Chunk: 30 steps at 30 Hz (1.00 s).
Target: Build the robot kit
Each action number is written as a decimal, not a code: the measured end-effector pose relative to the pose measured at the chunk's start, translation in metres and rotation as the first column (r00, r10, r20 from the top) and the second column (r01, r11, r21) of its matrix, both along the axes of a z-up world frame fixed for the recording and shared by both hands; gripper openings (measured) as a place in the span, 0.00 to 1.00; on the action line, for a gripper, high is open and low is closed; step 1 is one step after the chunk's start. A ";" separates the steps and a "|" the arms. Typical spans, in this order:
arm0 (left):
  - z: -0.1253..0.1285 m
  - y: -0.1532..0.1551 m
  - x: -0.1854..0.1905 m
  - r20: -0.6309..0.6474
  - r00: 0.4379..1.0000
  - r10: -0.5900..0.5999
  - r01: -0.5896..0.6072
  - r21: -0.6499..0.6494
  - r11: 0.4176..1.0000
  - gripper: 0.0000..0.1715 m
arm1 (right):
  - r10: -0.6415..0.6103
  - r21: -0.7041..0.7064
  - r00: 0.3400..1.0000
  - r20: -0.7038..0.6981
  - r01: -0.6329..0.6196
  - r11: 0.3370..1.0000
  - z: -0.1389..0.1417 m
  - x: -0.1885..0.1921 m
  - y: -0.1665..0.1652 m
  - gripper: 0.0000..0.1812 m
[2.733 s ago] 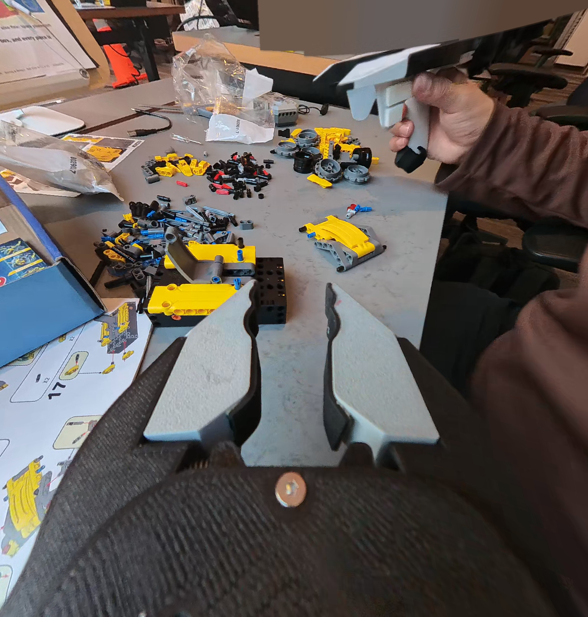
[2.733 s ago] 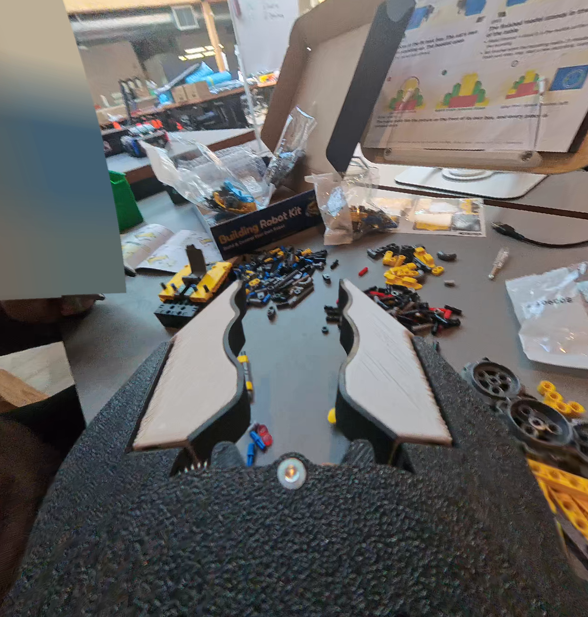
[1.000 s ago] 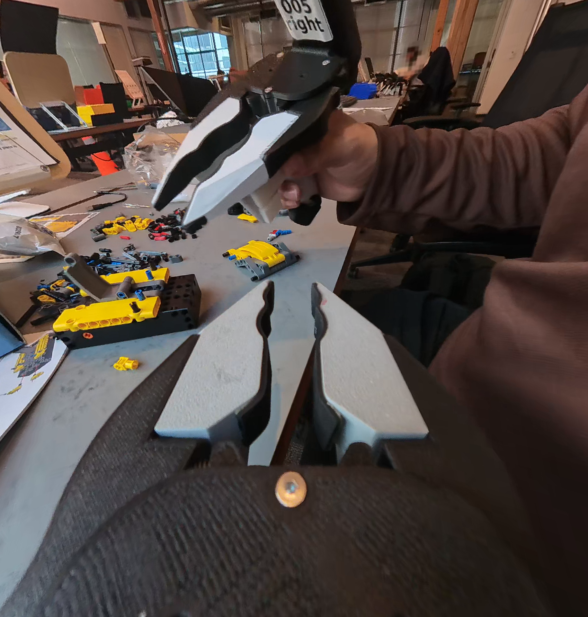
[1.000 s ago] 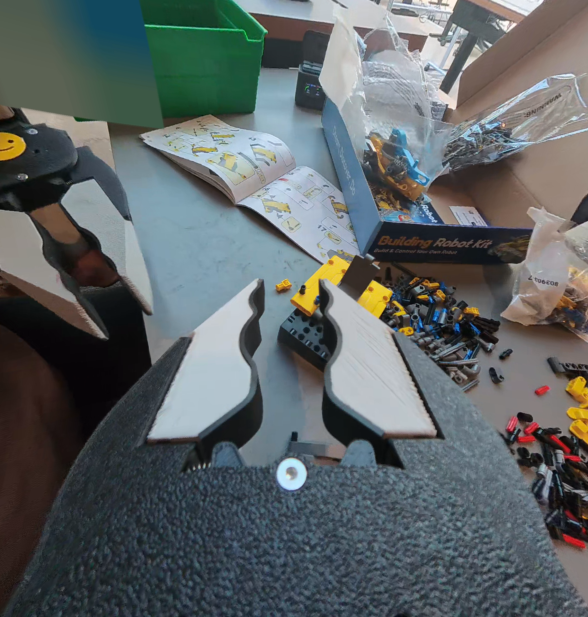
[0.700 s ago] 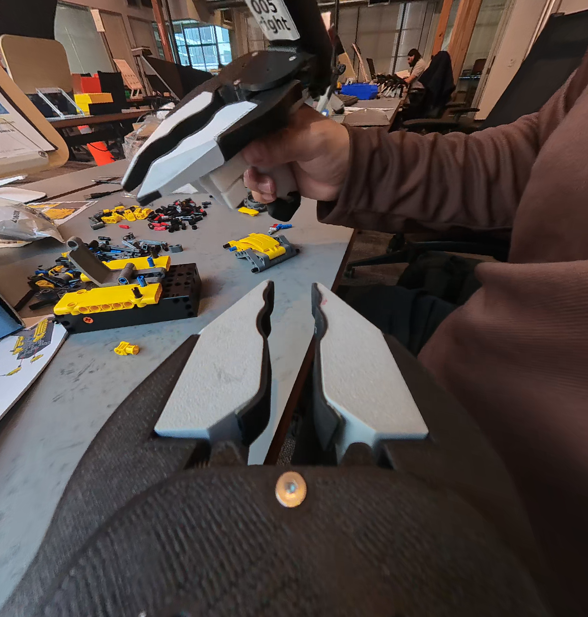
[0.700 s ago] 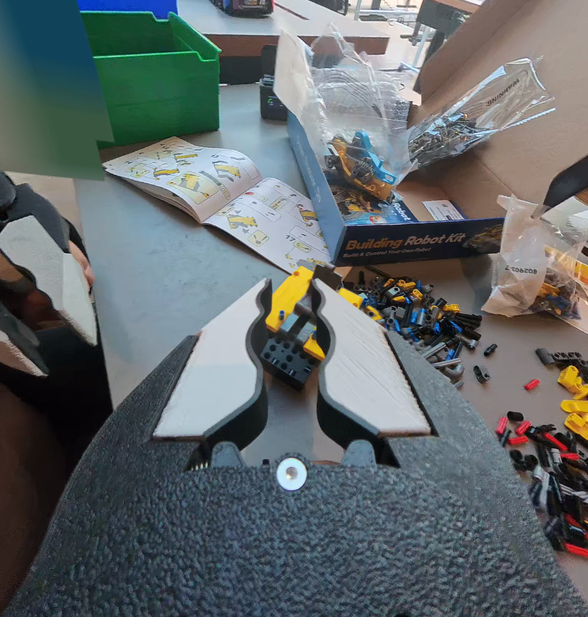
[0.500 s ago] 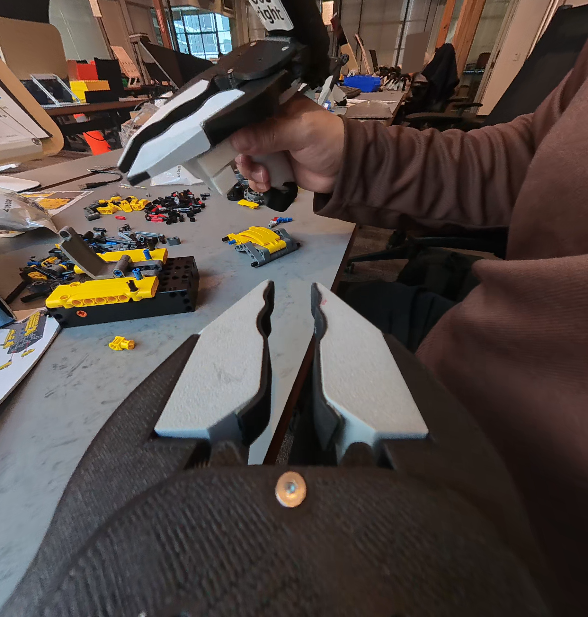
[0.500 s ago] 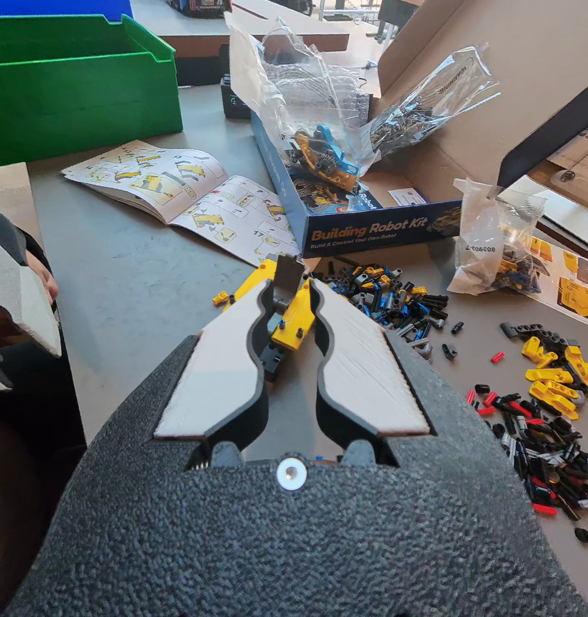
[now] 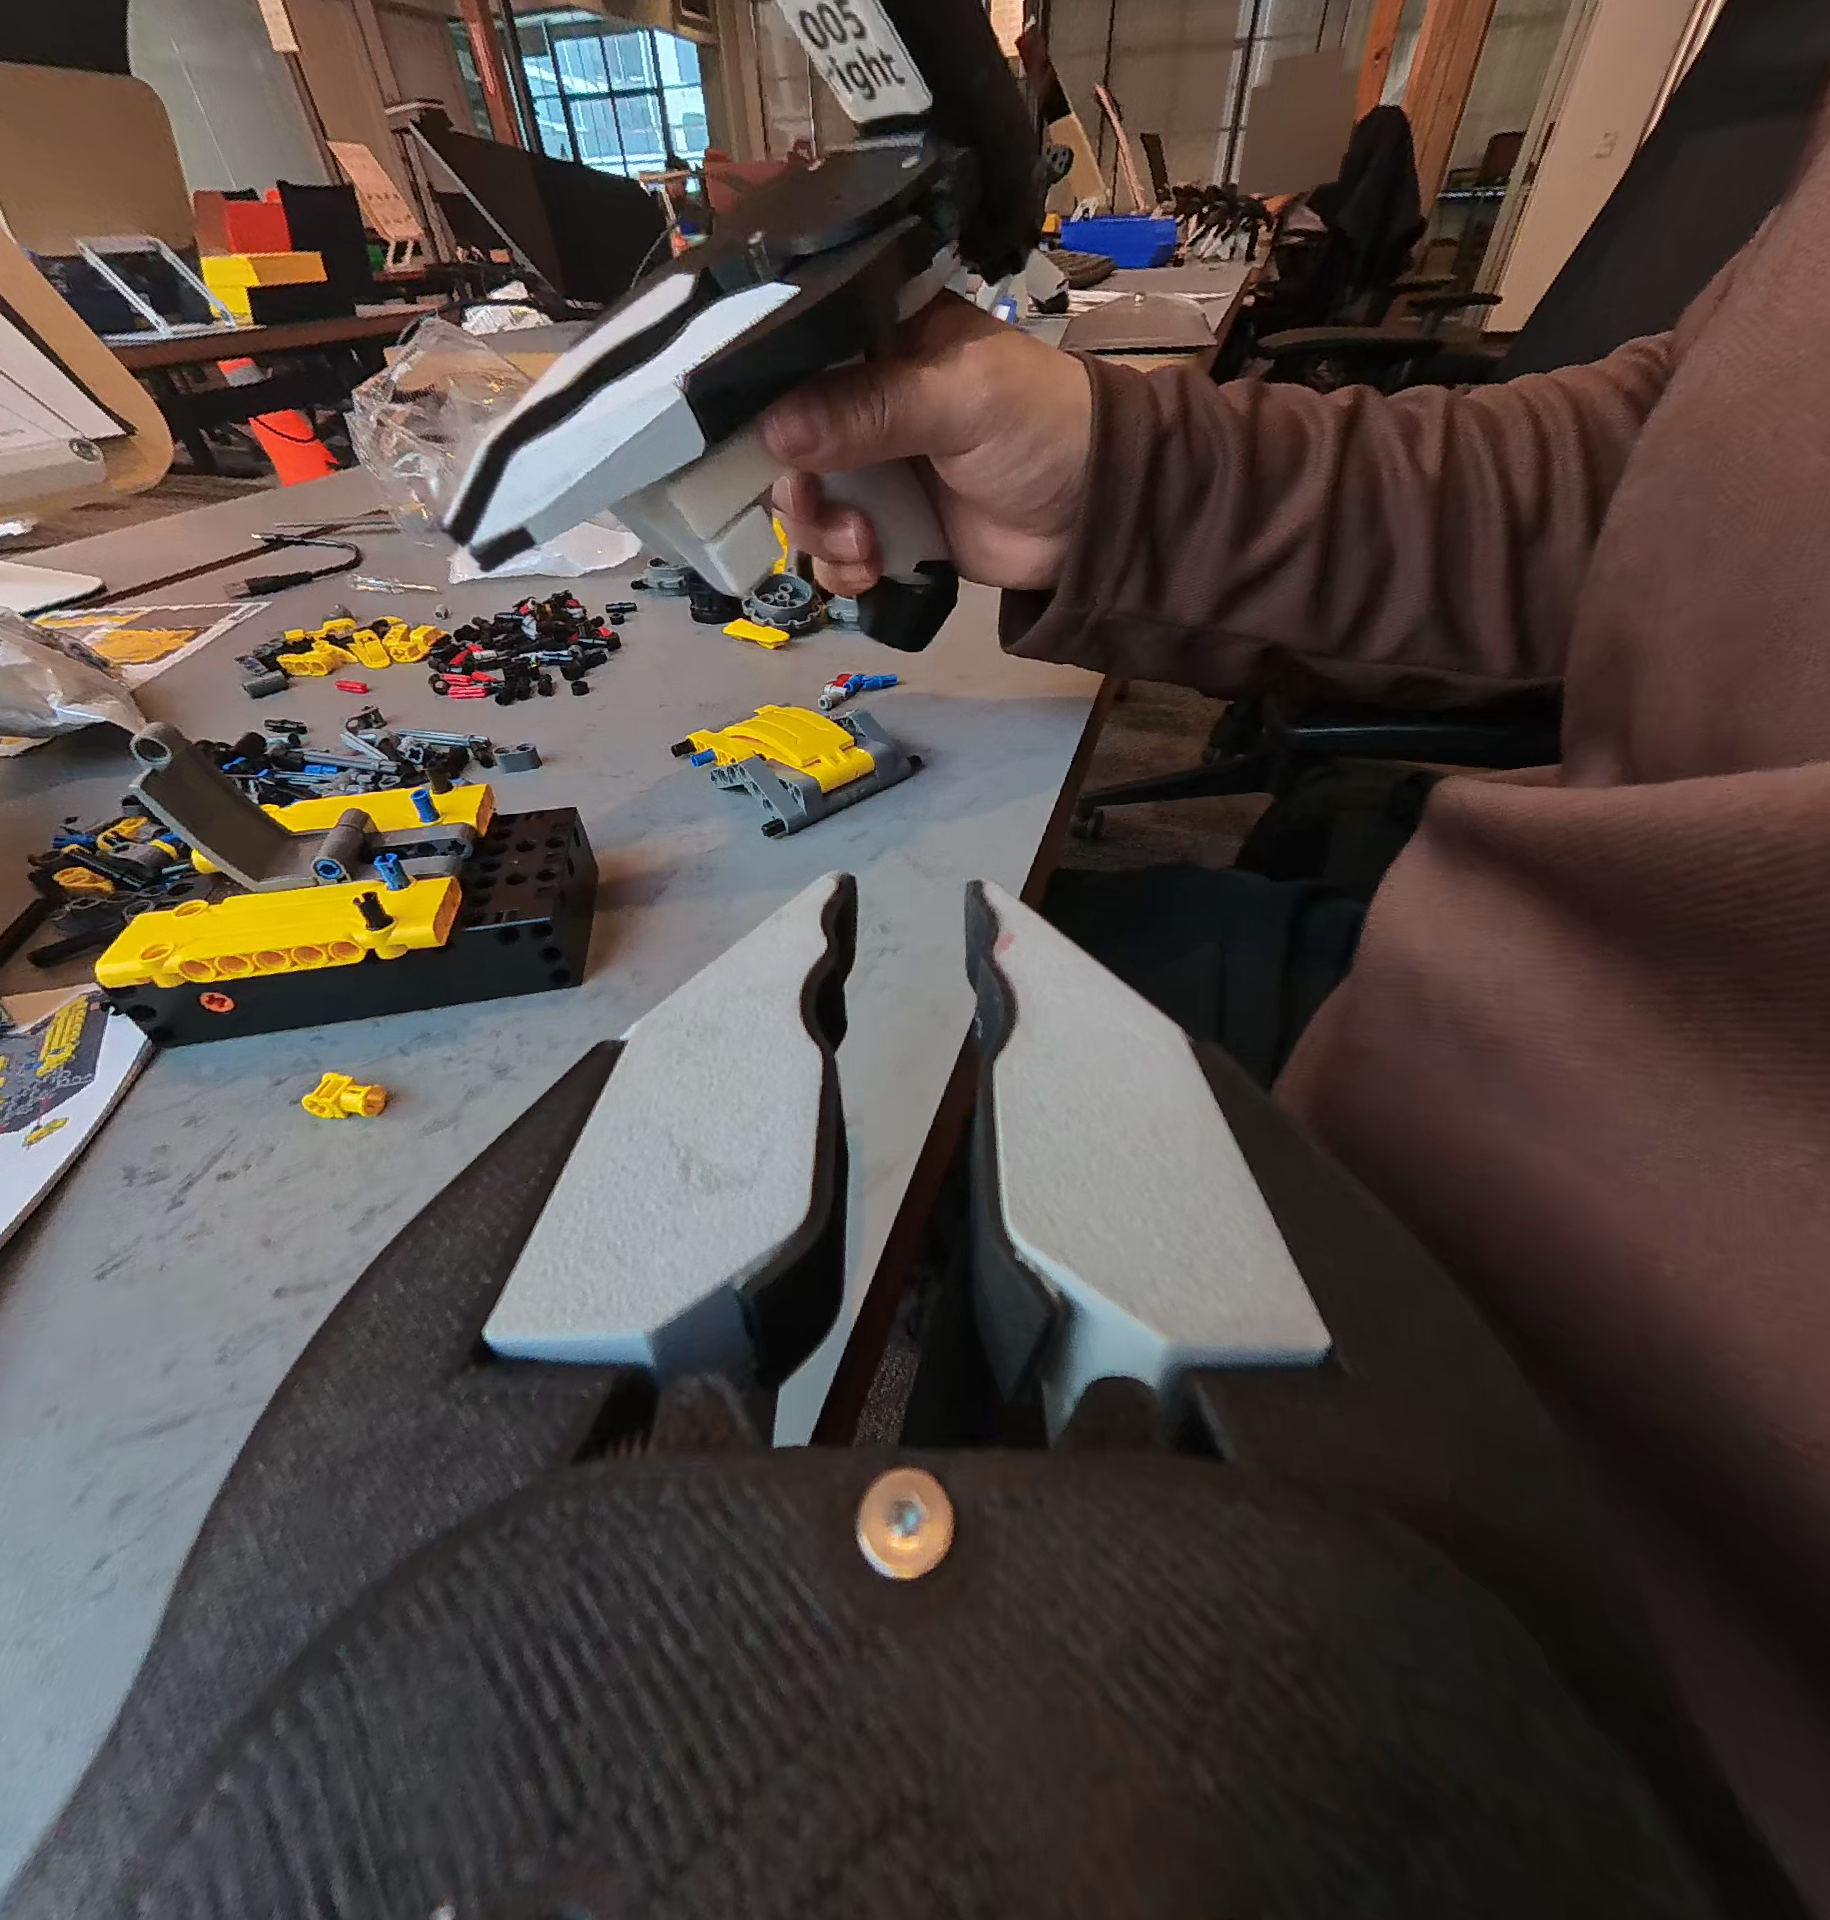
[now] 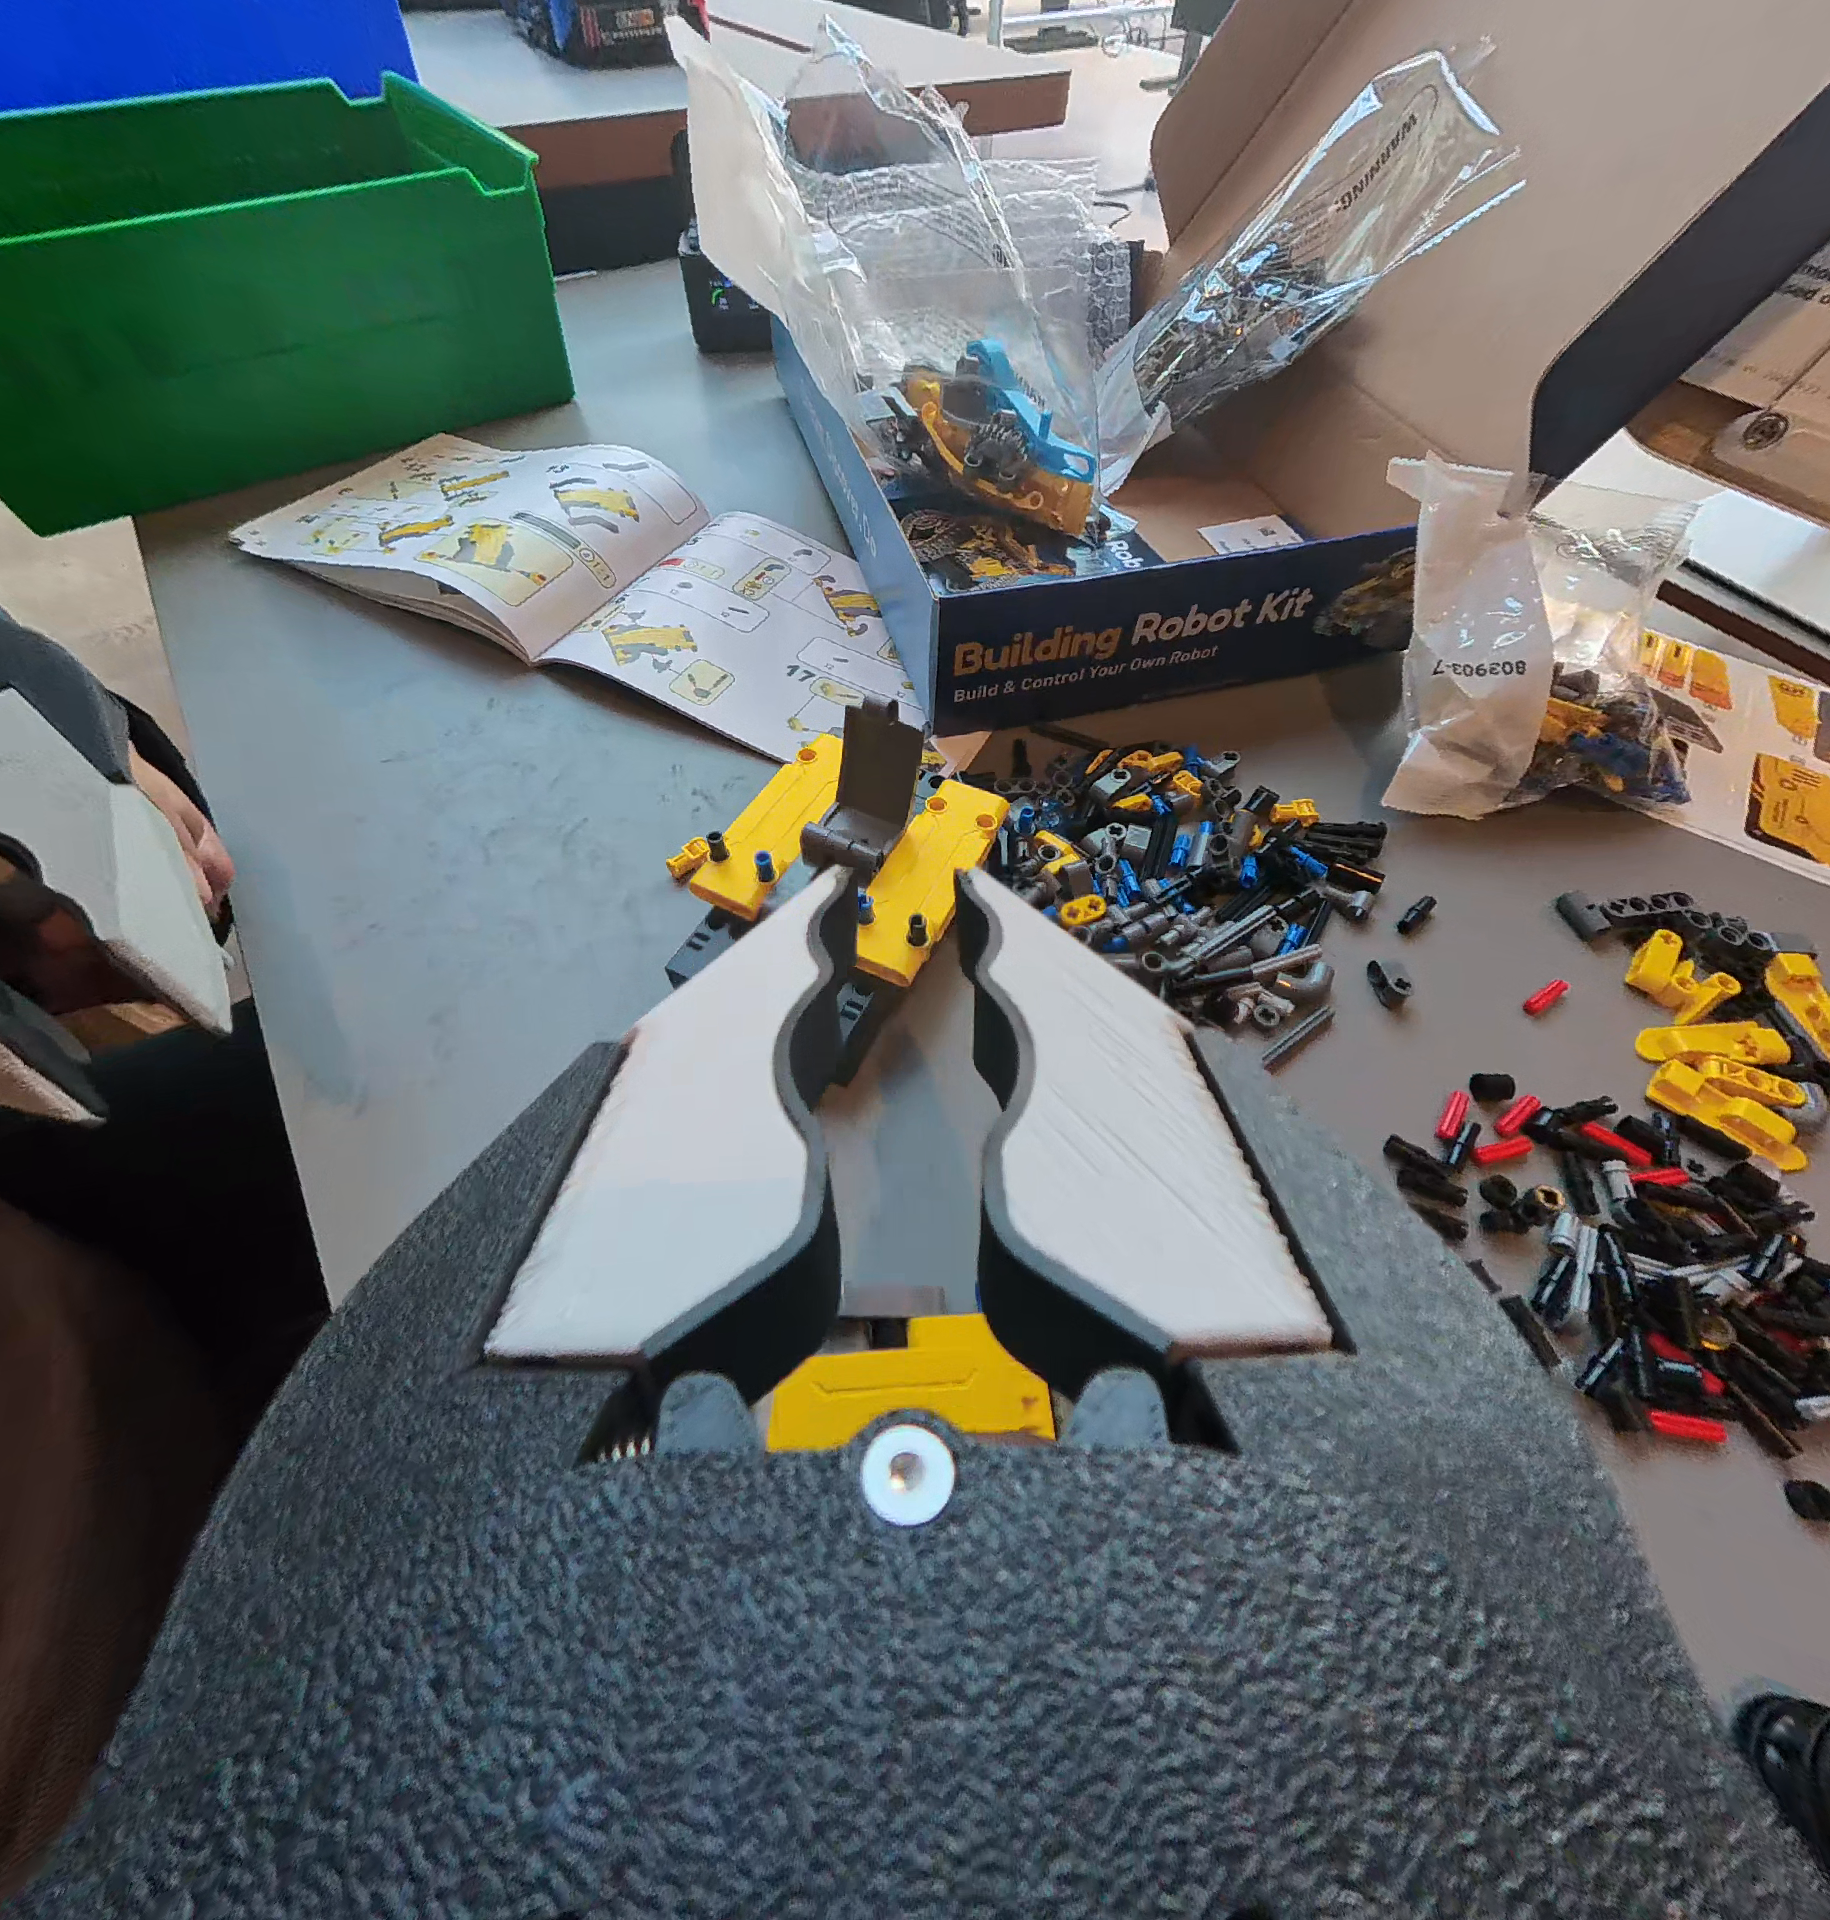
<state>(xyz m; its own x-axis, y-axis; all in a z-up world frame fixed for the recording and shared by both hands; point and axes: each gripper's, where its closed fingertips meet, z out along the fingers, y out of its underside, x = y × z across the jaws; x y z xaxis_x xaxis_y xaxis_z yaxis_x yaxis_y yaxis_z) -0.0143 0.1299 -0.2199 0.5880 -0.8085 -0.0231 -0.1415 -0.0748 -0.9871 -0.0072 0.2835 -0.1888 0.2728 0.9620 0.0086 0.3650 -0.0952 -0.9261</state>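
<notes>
my right gripper hangs part open and empty above the yellow-and-black brick assembly with its raised grey flap; my left gripper, part open, empty, sits near the grey table's edge. closing carelessly could knock the flap.

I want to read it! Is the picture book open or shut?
Open. The instruction booklet lies spread flat on the table, its pages showing.

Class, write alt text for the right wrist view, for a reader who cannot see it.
The right gripper, open and empty, hangs above a grey table, pointing at a yellow and black brick assembly. Loose small parts, an open instruction booklet and a blue kit box lie beyond.
</notes>
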 end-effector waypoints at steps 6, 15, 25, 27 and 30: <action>0.005 0.004 -0.004 0.056 0.998 0.033 -0.032 -0.023 0.999 0.10 | -0.025 0.023 0.999 0.039 0.025 0.999 -0.008 0.026 0.001 0.10; 0.044 0.050 -0.013 0.097 0.967 0.235 -0.216 -0.178 0.960 0.13 | -0.082 0.019 0.997 0.001 0.082 0.996 -0.001 0.084 0.011 0.09; 0.037 0.280 -0.049 -0.270 0.874 0.405 -0.485 -0.541 0.687 0.39 | -0.019 0.016 0.981 -0.194 0.023 1.000 0.030 0.099 -0.014 0.06; 0.007 0.315 -0.057 -0.334 0.824 0.458 -0.561 -0.601 0.569 0.38 | 0.002 0.035 0.977 -0.214 0.006 0.999 0.037 0.101 -0.023 0.06; -0.017 0.348 -0.066 -0.329 0.763 0.556 -0.608 -0.656 0.447 0.39 | 0.032 0.046 0.974 -0.225 -0.022 0.999 0.042 0.105 -0.036 0.06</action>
<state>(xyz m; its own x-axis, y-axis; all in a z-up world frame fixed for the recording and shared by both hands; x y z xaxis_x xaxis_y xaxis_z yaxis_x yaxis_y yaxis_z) -0.0799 0.4777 -0.2372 0.9455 -0.0507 0.3216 0.1525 -0.8038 -0.5750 0.0973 0.2472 -0.1464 0.2465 0.9691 -0.0086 0.1484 -0.0465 -0.9878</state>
